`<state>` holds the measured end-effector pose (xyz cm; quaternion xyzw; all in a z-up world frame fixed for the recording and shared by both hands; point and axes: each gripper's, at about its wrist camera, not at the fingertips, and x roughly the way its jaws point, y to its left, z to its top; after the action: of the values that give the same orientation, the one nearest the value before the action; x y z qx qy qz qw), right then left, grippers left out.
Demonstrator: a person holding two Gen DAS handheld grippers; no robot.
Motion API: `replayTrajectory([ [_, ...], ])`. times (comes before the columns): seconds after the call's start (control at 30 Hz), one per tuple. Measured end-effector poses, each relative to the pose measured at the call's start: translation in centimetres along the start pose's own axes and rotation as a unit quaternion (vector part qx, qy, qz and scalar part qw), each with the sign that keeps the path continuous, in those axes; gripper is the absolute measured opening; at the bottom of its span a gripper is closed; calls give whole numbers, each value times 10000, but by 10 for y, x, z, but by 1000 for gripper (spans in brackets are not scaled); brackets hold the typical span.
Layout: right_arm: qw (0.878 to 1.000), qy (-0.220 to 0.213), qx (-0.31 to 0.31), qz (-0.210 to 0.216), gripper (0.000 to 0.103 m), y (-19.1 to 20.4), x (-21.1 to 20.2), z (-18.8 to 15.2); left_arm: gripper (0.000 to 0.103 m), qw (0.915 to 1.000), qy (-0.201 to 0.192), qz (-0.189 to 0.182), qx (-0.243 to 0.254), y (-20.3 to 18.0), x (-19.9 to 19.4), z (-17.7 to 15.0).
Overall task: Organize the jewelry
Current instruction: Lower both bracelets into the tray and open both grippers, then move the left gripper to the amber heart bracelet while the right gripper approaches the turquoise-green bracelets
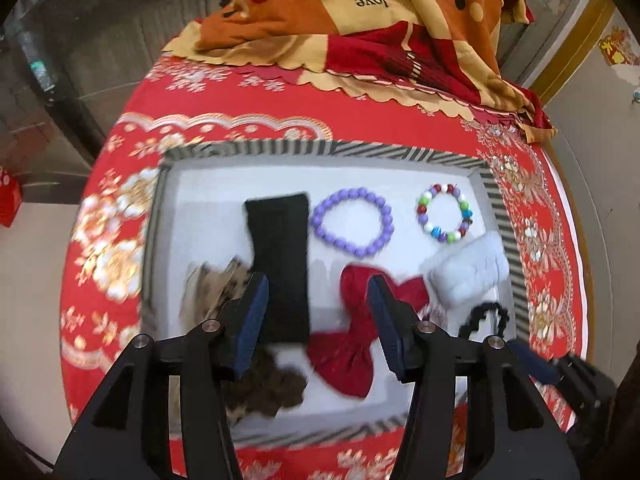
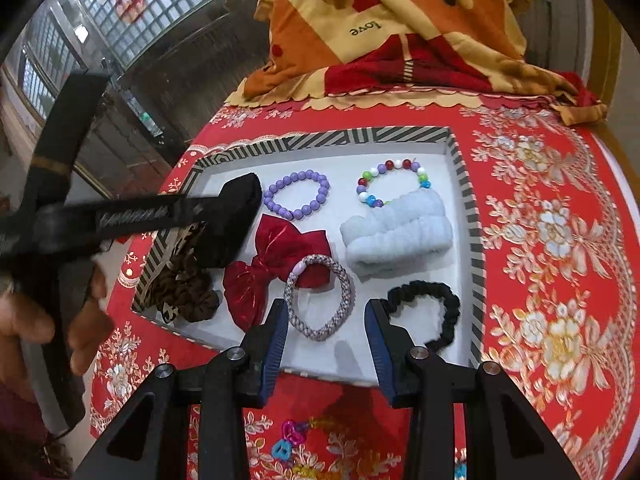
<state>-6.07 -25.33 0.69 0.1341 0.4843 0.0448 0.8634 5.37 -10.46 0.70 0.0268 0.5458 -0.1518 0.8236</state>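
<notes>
A striped-rimmed tray (image 1: 320,148) (image 2: 320,136) with a white floor holds the jewelry. In it lie a purple bead bracelet (image 1: 352,193) (image 2: 296,213), a multicoloured bead bracelet (image 1: 420,210) (image 2: 362,190), a red bow (image 1: 352,352) (image 2: 272,252), a black cloth piece (image 1: 280,248) (image 2: 236,224), a pale blue fluffy band (image 2: 396,236), a black scrunchie (image 2: 424,290), a brown scrunchie (image 2: 188,292) and a silver braided bracelet (image 2: 344,292). My left gripper (image 1: 318,284) hovers open above the black cloth and red bow. My right gripper (image 2: 327,312) stands open over the silver bracelet, its pads clear of it.
The tray rests on a red embroidered cloth (image 2: 540,240). A folded orange and red blanket (image 1: 360,20) lies behind it. Bright plastic charms (image 2: 292,432) sit on the cloth near the front edge. A person's hand (image 2: 36,320) holds the left gripper at the left.
</notes>
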Motion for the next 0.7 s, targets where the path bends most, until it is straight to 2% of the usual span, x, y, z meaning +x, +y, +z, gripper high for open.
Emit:
replayTrajectory([
  [0.4,9998,-31,-60,-167,38,12,-25,-25,51,9987,-372,270,-222,16,-46,-59],
  [0.7,9996,-43,-158,-224,38,14,-42,-48,51,9974,-540,428,-195,10,-65,-96],
])
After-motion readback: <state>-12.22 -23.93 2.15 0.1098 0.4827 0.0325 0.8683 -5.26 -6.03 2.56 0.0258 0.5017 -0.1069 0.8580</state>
